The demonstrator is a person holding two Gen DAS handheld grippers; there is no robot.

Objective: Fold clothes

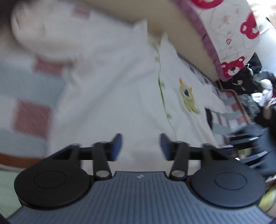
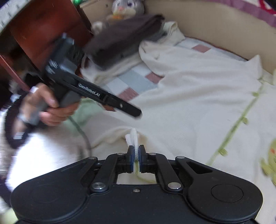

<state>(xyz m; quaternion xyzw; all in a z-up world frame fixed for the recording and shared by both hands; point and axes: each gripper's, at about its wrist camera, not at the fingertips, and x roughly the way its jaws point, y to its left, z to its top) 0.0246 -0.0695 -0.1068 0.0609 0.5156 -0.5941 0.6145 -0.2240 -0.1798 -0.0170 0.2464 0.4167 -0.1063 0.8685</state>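
Cream garment [image 2: 198, 96] with green stitching and a green appliqué figure [image 1: 188, 98] lies spread across a checked bed cover [image 2: 131, 79]. Nearest, the right gripper [image 2: 136, 155] is pinched tight on a bunched edge of its fabric, likely to carry that edge over as a fold. Left gripper [image 1: 141, 146] hangs above the cloth's middle, jaws well apart and holding nothing. Farther back, a folded dark grey garment [image 2: 124, 39] rests on another cream piece, a plush toy [image 2: 127, 8] behind; apparently the finished pile.
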